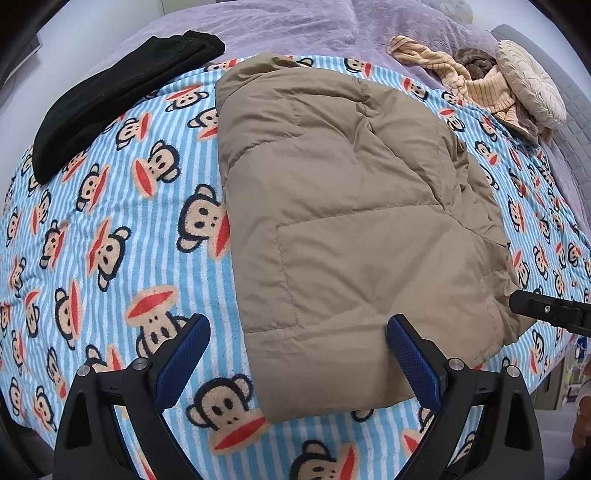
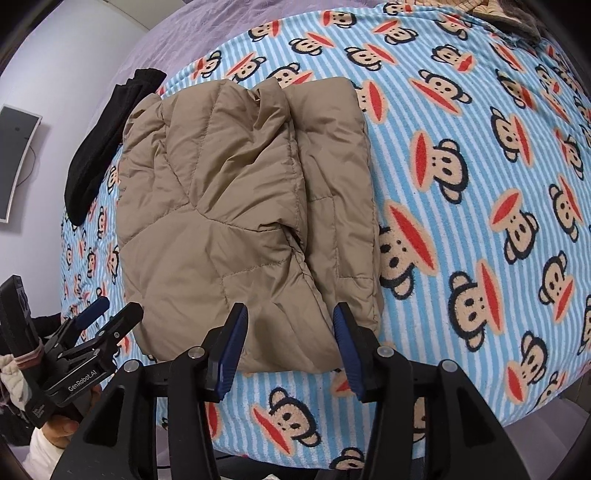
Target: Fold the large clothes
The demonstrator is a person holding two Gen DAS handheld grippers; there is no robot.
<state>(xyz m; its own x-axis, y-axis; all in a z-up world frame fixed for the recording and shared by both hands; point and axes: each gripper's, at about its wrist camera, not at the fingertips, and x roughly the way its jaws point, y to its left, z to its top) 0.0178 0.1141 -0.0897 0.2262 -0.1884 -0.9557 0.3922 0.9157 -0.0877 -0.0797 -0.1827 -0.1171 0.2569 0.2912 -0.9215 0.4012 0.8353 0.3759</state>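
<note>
A tan quilted puffer jacket [image 1: 347, 206] lies folded lengthwise on a bed covered by a blue-striped monkey-print blanket [image 1: 110, 229]. My left gripper [image 1: 297, 350] stands open over the jacket's near left corner, holding nothing. In the right wrist view the same jacket [image 2: 236, 206] shows its folded layers, and my right gripper [image 2: 290, 339] hovers open above its near hem. The left gripper [image 2: 99, 314] also appears at the lower left of that view, held by a hand. The right gripper's tip [image 1: 546, 308] pokes in at the right edge of the left wrist view.
A black garment [image 1: 122, 96] lies folded at the far left of the bed. Striped beige clothing [image 1: 454, 74] and a round cream cushion [image 1: 532, 81] sit at the far right on a lilac bedspread [image 1: 280, 26]. A grey panel [image 2: 16, 162] hangs on the wall.
</note>
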